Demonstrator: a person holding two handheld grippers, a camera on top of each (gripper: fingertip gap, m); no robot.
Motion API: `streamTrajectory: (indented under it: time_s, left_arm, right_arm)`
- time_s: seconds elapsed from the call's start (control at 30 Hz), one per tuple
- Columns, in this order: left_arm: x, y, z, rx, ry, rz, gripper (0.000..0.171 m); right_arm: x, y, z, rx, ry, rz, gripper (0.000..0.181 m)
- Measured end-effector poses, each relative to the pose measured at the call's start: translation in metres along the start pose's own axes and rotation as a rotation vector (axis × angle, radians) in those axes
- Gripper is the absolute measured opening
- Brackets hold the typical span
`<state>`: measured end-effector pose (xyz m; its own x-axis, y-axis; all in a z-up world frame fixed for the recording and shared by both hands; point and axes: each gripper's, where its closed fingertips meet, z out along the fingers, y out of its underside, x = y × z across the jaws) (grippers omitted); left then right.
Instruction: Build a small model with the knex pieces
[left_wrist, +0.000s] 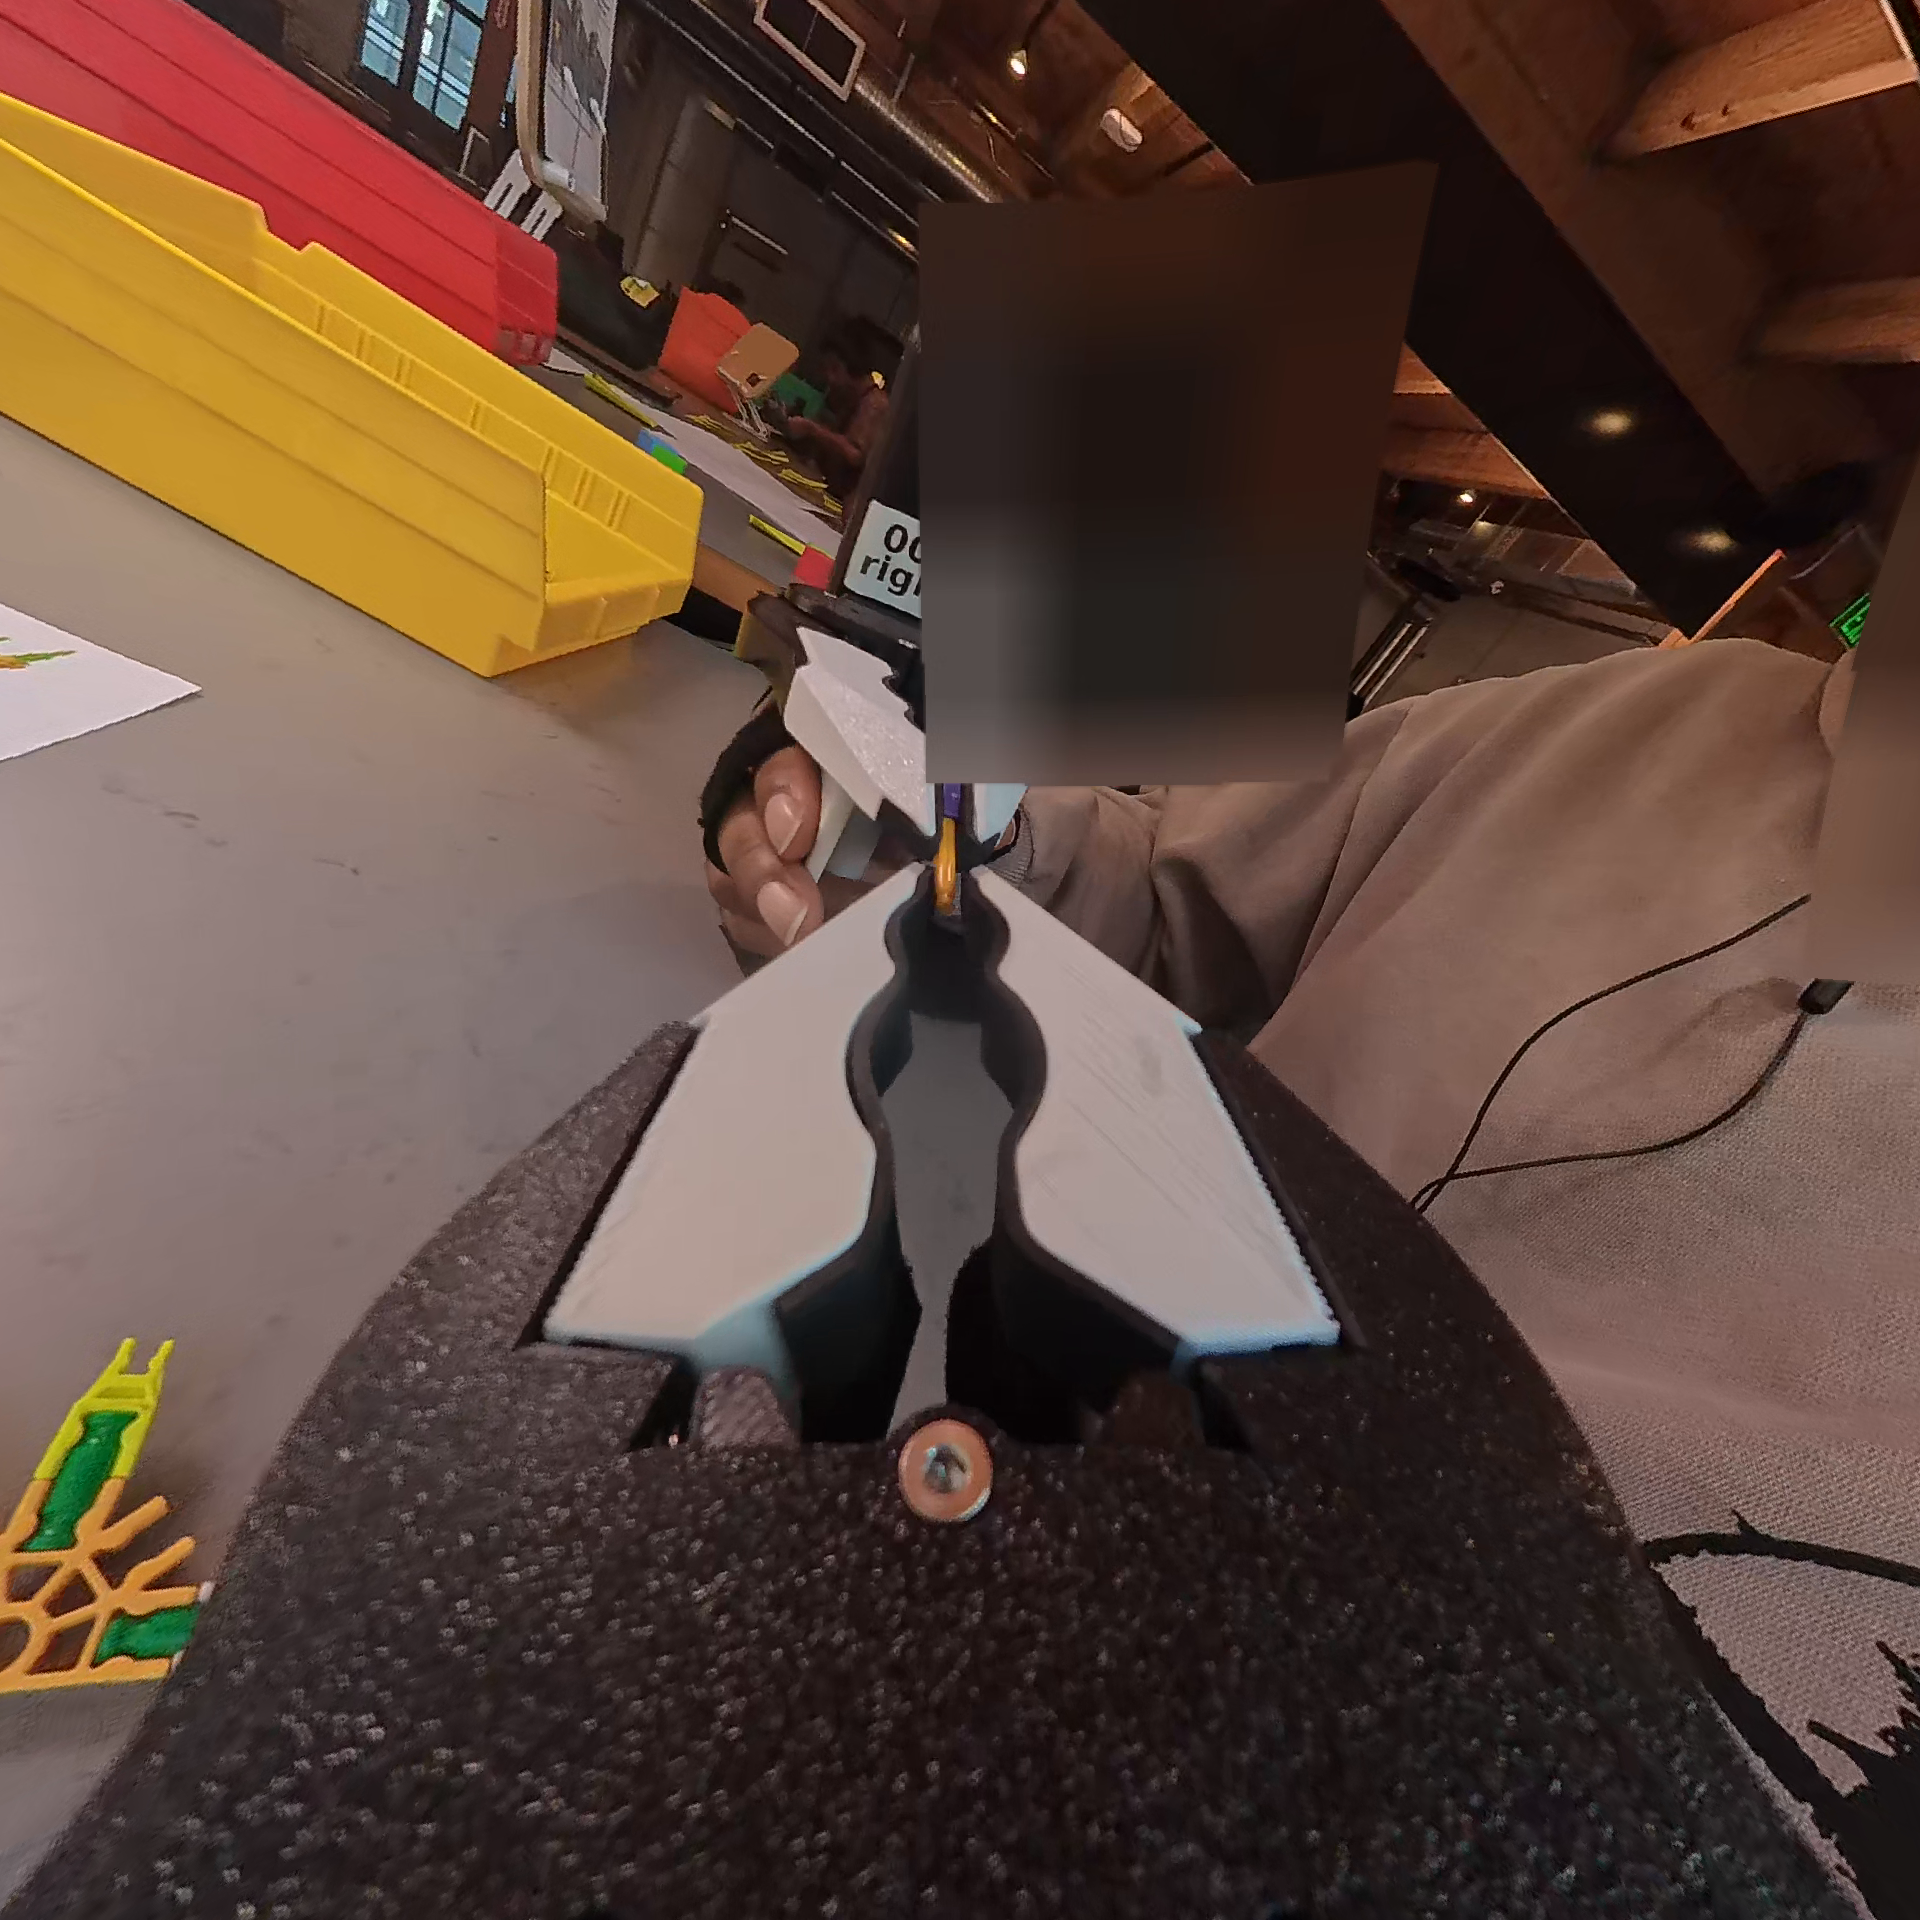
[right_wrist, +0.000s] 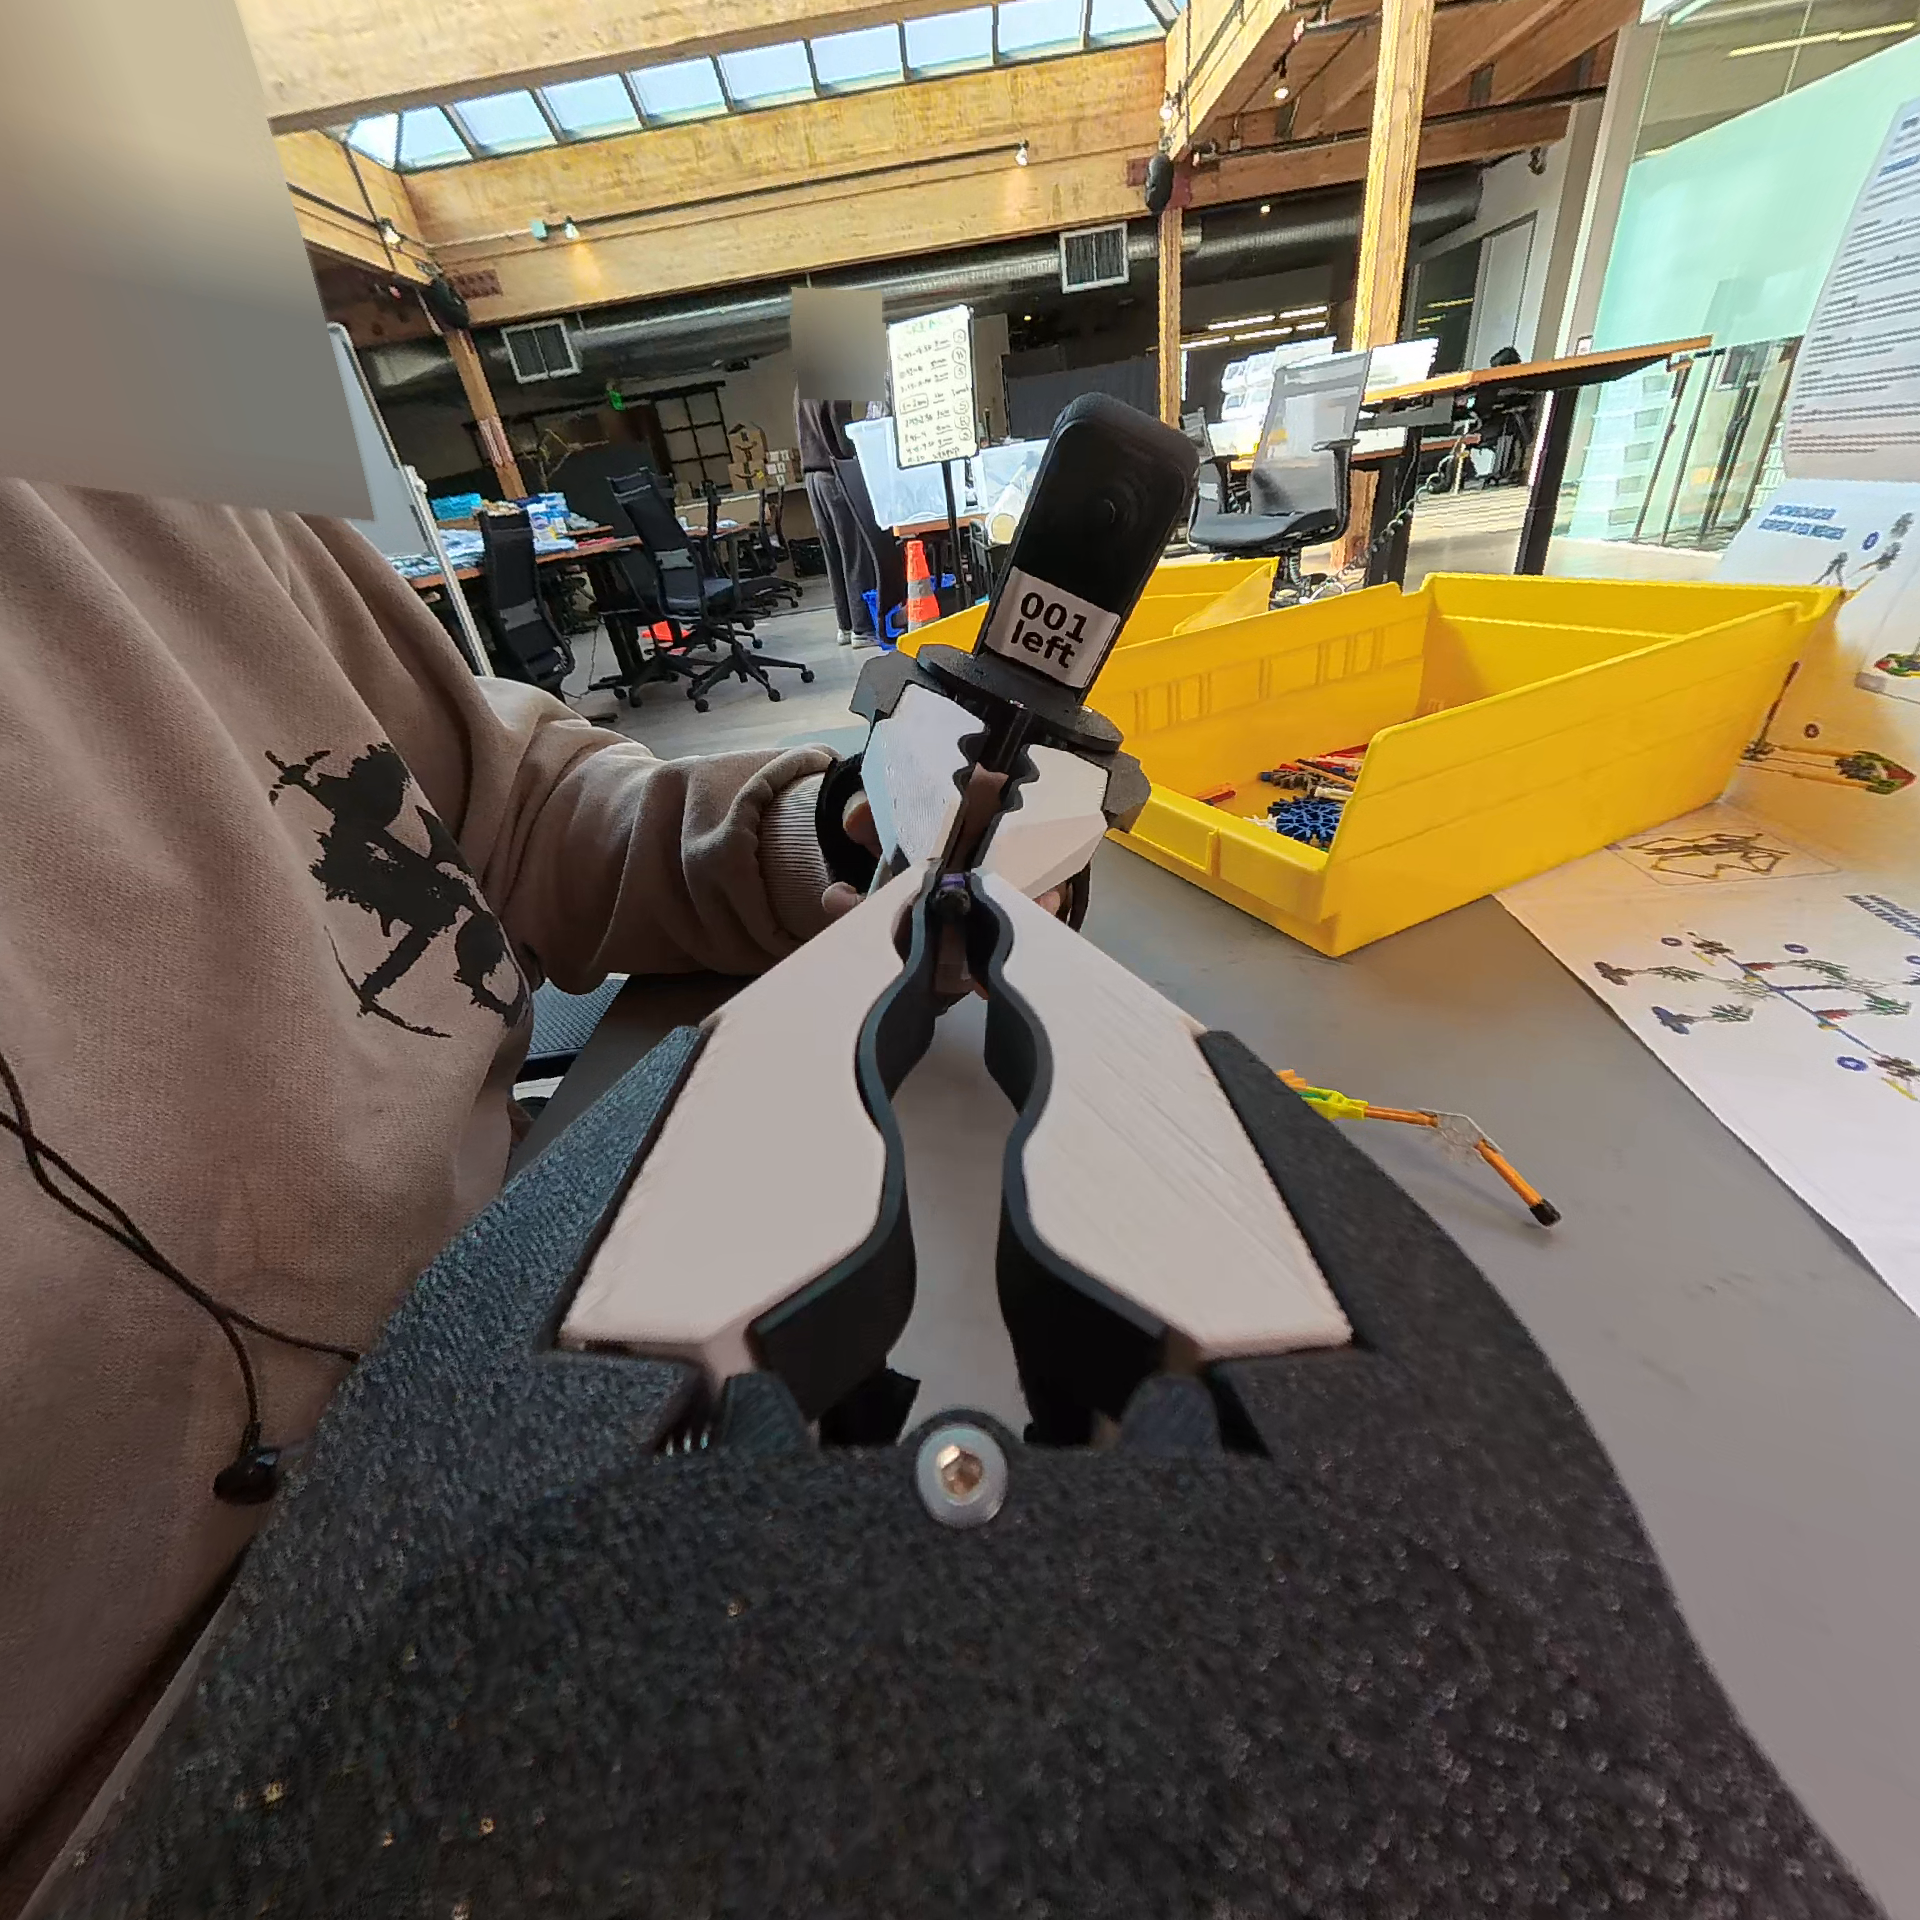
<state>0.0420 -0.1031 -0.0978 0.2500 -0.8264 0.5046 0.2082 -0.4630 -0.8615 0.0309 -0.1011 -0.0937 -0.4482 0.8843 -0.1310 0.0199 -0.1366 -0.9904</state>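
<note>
**A:** Two grippers, tip to tip, well in front of the yellow bin (left_wrist: 260, 416). From the left wrist, the left gripper (left_wrist: 940, 899) has its fingers pinched almost together on a tiny piece (left_wrist: 945, 868), yellow hook below, purple above.

**B:** And the right gripper (left_wrist: 948, 823) comes in from the far side onto the same piece, with a hand (left_wrist: 769, 862) wrapped round its handle. A mosaic patch hides its top.

**A:** Beyond the bin, a red bin (left_wrist: 312, 156). On the near side of it, a paper sheet (left_wrist: 62, 686) and a green and orange toy build (left_wrist: 83, 1538) lie on the grey table (left_wrist: 312, 935).

**B:** Over to the right wrist. Fingers narrowed right down again, a purple bit of the piece just showing at the tips. The left gripper stands opposite, also clamped.

**A:** The bin (right_wrist: 1455, 831) is behind and to the side here, loose parts in it. In front of it lie a thin orange rod build (right_wrist: 1434, 1127) and a printed sheet (right_wrist: 1766, 997).

**B:** How does that piece handle, you reckon?

**A:** Light, stiff plastic, I'd say, smooth and small enough to twist or pop out of a pinch. Best hold looks like the very fingertips, square on the purple shaft, clear of the hook.
</note>
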Motion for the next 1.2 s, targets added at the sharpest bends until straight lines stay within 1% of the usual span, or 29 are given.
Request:
streamTrajectory:
  time_s: [0.13, 0.3, 0.47, 0.63, 0.7, 0.8, 0.87, 0.93, 0.97, 1.03, 1.2]
  left_arm:
    - [0.003, 0.004, 0.0, -0.051, -0.028, 0.067, 0.002]
    - [0.0, -0.001, -0.007, -0.046, -0.06, 0.085, 0.002]
    - [-0.004, -0.001, -0.009, -0.049, -0.079, 0.082, 0.002]
    - [-0.008, -0.005, -0.011, -0.025, -0.102, 0.081, 0.003]
    - [-0.009, -0.006, -0.011, -0.019, -0.121, 0.116, 0.003]
    - [-0.006, -0.004, -0.005, -0.037, -0.145, 0.189, 0.018]
    - [-0.005, -0.002, -0.001, -0.047, -0.146, 0.197, 0.017]
    - [-0.003, -0.001, 0.0, -0.046, -0.141, 0.2, 0.006]
    - [-0.003, 0.0, 0.0, -0.057, -0.14, 0.199, 0.003]
    - [-0.004, 0.004, 0.0, -0.087, -0.146, 0.201, 0.003]
    - [-0.004, 0.003, -0.003, -0.1, -0.163, 0.222, 0.003]
  right_arm:
    - [-0.006, 0.001, -0.003, -0.033, -0.031, -0.03, 0.004]
    - [0.0, -0.007, -0.014, -0.017, -0.006, -0.049, 0.006]
    - [0.004, -0.008, -0.016, -0.023, 0.021, -0.068, 0.004]
    - [0.008, -0.004, -0.017, -0.05, 0.043, -0.081, 0.004]
    - [0.008, -0.004, -0.017, -0.045, 0.038, -0.071, 0.004]
    - [0.005, -0.003, -0.014, -0.046, 0.019, -0.062, 0.004]
    - [0.001, 0.002, -0.01, -0.065, 0.004, -0.066, 0.004]
    - [0.0, 0.007, -0.006, -0.086, 0.001, -0.072, 0.004]
    - [0.0, 0.008, -0.006, -0.092, 0.003, -0.077, 0.004]
    - [0.0, 0.01, -0.007, -0.105, 0.003, -0.082, 0.004]
    - [0.002, 0.009, -0.01, -0.116, 0.018, -0.107, 0.004]
